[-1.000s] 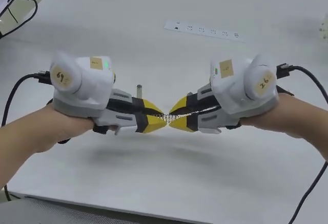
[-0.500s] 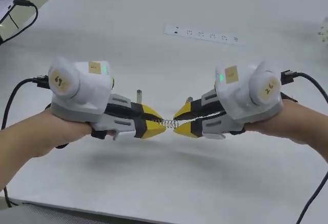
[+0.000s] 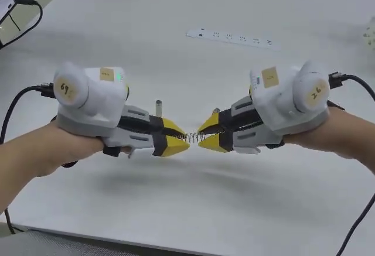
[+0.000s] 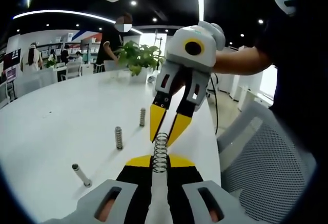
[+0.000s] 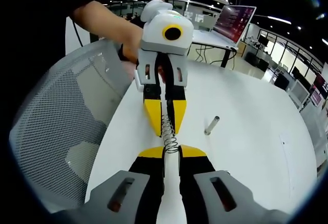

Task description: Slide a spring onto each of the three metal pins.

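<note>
Fingers of left gripper [image 3: 186,137] and right gripper [image 3: 200,138] are each clamping an end of the spring [image 3: 193,137] above the table [image 3: 176,33]. I am reading this as the last fitting; next calls for freeing one end over the bare pin [image 4: 79,175].

A spring [image 3: 193,138] is held between the left tool [image 3: 185,140] and the right tool [image 3: 201,138], which are set tip to tip above the worktop [image 3: 193,209]. A pin [image 3: 158,106] is stood just behind the left tool, and another pin [image 3: 215,113], seemingly part hidden, just behind the right tool. A power strip [image 3: 231,37] is laid well behind.
</note>
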`<action>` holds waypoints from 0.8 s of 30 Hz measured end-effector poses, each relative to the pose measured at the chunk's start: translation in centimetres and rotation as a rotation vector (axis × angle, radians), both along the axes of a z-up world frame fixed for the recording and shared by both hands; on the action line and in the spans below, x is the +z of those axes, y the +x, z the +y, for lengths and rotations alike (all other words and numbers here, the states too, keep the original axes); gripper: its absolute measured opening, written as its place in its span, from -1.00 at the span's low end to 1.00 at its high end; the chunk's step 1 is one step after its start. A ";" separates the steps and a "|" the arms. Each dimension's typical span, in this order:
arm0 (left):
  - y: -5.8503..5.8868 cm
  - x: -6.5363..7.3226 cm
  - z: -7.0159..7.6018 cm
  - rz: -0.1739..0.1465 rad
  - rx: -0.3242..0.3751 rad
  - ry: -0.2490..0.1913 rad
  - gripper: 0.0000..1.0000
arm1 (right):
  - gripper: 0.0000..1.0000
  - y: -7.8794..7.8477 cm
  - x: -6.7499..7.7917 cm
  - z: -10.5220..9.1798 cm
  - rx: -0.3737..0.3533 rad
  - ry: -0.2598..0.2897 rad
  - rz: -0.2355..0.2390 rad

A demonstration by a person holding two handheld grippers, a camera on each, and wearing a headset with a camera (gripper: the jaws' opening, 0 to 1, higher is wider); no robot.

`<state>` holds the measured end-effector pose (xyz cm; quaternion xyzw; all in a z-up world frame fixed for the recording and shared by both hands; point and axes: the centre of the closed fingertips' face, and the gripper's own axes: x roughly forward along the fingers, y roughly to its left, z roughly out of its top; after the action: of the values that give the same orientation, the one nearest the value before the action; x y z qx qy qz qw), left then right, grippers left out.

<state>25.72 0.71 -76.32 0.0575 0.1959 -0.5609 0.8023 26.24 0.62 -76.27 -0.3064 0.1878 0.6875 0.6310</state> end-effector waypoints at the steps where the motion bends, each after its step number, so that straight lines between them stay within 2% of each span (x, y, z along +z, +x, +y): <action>1: 0.0 -0.1 0.1 0.000 0.001 0.003 -0.96 | -0.86 -0.1 0.3 0.1 0.002 0.009 0.000; 10: 0.0 -0.5 0.2 0.000 -0.005 0.018 -0.95 | -0.86 -0.5 1.5 1.0 0.040 0.024 -0.025; 24: -0.2 -0.7 0.1 -0.005 -0.016 0.033 -0.95 | -0.85 -1.1 2.5 2.2 0.059 0.066 0.001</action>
<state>25.54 0.82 -77.03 0.0736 0.2029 -0.5637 0.7973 25.12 2.78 -73.73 -0.2904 0.1560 0.7119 0.6201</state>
